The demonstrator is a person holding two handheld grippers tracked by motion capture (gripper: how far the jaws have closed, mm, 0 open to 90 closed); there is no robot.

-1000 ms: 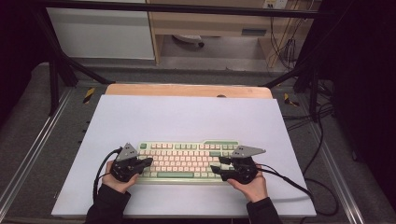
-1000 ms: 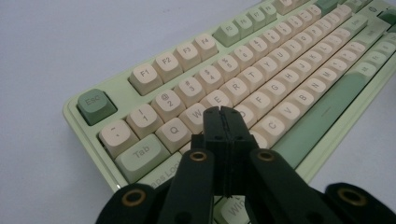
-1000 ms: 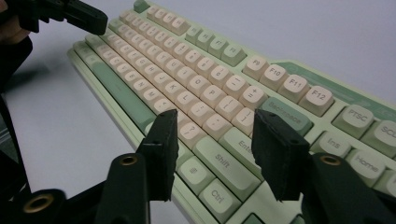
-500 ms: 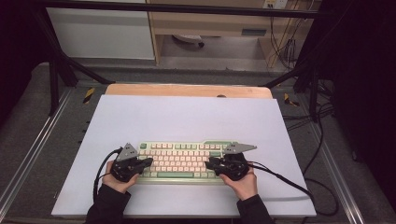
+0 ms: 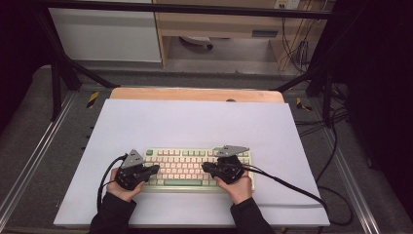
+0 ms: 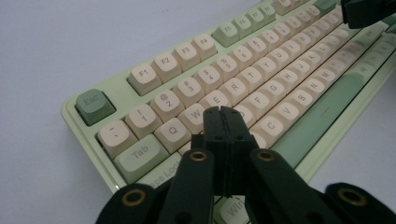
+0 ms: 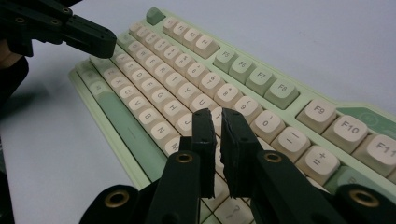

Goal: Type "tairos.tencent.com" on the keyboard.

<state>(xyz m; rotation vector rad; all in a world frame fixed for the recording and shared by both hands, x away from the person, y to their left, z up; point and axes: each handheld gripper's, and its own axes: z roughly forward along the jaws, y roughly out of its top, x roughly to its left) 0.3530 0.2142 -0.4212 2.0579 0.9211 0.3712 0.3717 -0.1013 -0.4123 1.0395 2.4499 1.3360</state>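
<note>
Both forearms come in low from the near edge, sleeves dark. The left gripper [image 5: 152, 169] points inward, jaws pressed flat together. The right gripper [image 5: 206, 167] faces it, jaws just closing, a thin slit left between them.

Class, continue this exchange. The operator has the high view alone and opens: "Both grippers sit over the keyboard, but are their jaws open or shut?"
Observer: The left gripper is shut, its jaws pressed flat together.
Operator: And the right one?
Observer: The right gripper has just been closing. A thin gap remains, with nothing between the jaws.
Operator: Where on the keyboard is the left one?
Observer: Its tips are over the keyboard by the W key. Whether they touch, I cannot tell.
</note>
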